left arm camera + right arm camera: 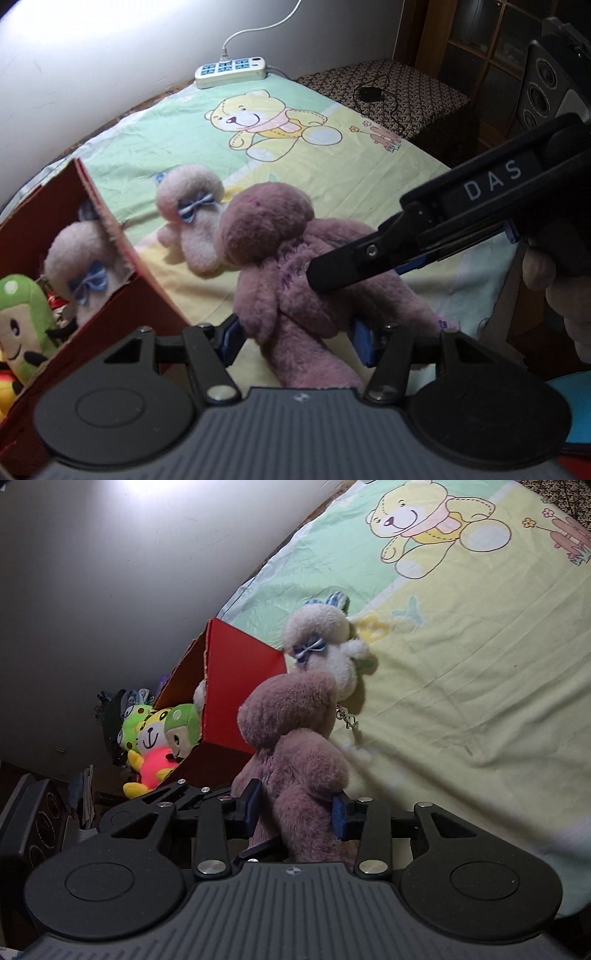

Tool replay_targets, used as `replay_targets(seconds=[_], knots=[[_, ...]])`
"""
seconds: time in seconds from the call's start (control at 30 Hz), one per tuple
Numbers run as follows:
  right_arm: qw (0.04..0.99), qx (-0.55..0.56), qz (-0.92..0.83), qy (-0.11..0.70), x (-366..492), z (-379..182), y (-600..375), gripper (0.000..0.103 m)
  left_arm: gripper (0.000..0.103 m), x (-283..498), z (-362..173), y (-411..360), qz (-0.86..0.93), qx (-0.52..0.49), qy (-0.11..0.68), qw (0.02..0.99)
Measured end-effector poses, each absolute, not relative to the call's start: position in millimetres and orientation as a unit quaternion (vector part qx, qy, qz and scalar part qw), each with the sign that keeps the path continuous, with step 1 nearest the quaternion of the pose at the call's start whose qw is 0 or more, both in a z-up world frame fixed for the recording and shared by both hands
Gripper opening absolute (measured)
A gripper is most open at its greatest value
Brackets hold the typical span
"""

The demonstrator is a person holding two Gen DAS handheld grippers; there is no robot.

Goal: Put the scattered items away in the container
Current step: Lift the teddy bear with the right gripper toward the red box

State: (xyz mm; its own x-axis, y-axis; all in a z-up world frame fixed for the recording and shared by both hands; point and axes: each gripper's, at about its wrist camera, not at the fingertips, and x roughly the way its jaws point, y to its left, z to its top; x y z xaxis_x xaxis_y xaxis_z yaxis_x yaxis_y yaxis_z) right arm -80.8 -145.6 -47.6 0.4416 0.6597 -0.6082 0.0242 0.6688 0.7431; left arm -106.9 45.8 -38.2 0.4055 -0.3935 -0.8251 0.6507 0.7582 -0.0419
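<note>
both claws pinch the same mauve plush bear (295,280) over the bed (354,173): the left claw (295,338) has its blue pads pressed into the bear's lower body from either side, and the right claw (297,810) squeezes the bear between its own blue pads, its dark finger reaching across the bear's middle in the left wrist view. the person's hand (561,295) shows at the right edge of that view, wrapped round the right handle. the bear hangs upright with its round head up, just beside the open red cardboard box (236,672), which stands on the bed at the wall side. inside the box lie a pale plush with a blue bow (79,266), a green-hooded doll (26,317) and a yellow spotted toy (153,731). a second pale plush with a blue bow (192,218) lies on the cartoon-bear sheet just behind the mauve bear, outside the box. a white power strip (231,70) sits at the far edge of the bed
</note>
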Motion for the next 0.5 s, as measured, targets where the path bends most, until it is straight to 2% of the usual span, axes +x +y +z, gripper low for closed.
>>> replay_targets(seconds=[0.5], knots=[[0.817,0.348,0.246,0.388,-106,9,-68,0.038,0.057,-119,23,142,-0.33,0.116,0.356,0.867]])
